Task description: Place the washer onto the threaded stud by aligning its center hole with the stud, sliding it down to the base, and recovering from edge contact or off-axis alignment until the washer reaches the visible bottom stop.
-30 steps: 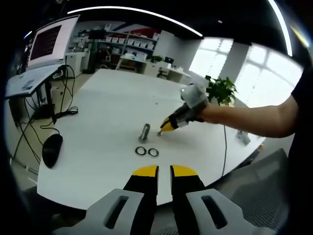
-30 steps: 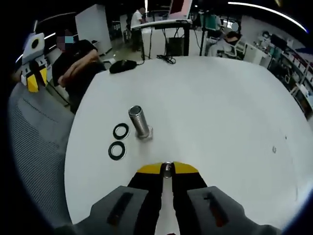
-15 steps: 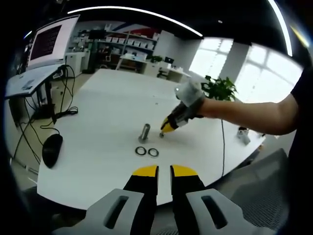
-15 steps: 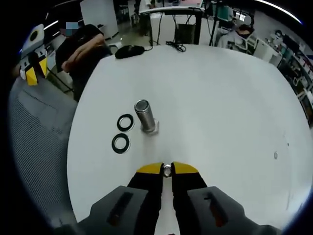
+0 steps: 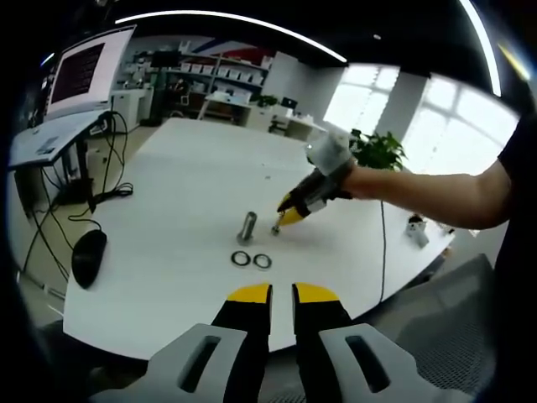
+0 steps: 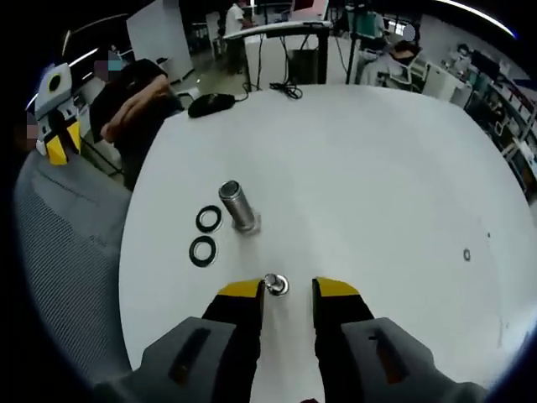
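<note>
White round surface [image 6: 377, 168] in an open office. The right gripper [image 6: 286, 290] had its yellow-tipped fingers [image 6: 240, 291] spread apart, and a small silver metal washer [image 6: 275, 285] sat between them, against the left finger; whether it was gripped could not be told. The upright threaded steel stud [image 6: 237, 206] rose just ahead and slightly left, its axis vertical. Two black ring washers [image 6: 205, 235] lay beside it. The left gripper [image 5: 282, 293], fingers nearly together and empty, hung well back.

right gripper [image 6: 287, 290] open, left gripper [image 5: 282, 293] closed
</note>
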`<action>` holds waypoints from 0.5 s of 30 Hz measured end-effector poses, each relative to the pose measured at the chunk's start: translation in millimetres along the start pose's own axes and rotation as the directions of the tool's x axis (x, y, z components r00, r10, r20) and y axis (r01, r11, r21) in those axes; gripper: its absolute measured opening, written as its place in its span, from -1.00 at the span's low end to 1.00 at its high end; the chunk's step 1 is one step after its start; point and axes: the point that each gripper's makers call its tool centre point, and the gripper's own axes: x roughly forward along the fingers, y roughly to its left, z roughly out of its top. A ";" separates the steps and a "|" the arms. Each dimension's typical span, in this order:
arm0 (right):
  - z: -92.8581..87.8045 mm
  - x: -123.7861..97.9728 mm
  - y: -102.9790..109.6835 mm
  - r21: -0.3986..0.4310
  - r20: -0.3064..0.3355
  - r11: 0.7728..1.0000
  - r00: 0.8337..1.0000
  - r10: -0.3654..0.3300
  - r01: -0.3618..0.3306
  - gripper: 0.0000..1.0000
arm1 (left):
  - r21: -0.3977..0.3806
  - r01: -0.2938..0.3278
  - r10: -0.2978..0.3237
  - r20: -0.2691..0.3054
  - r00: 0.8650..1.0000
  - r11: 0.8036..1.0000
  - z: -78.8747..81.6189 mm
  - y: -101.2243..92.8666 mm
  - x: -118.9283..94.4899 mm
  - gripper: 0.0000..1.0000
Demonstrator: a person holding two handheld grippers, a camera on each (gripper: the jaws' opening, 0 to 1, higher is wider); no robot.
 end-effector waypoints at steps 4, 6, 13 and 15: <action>-3.3 -12.4 -14.1 -0.026 -0.017 1.000 1.000 -0.017 0.017 -0.50 | 0.000 0.000 0.000 -0.002 1.000 1.000 -0.2 -0.2 0.2 -0.87; -2.1 -19.2 -21.0 -0.038 -0.021 0.999 1.000 -0.012 0.011 -0.50 | -0.001 0.000 0.000 -0.002 1.000 1.000 -0.2 -0.1 0.2 -0.87; -0.4 -41.4 -62.0 -0.123 -0.098 0.992 0.994 -0.049 0.037 -0.50 | -0.002 -0.002 0.002 -0.006 1.000 1.000 -0.8 0.2 0.5 -0.87; 1.6 -48.1 -76.2 -0.135 -0.116 0.990 0.992 -0.055 0.039 -0.50 | -0.004 -0.004 0.004 -0.007 1.000 1.000 -0.9 0.5 0.4 -0.87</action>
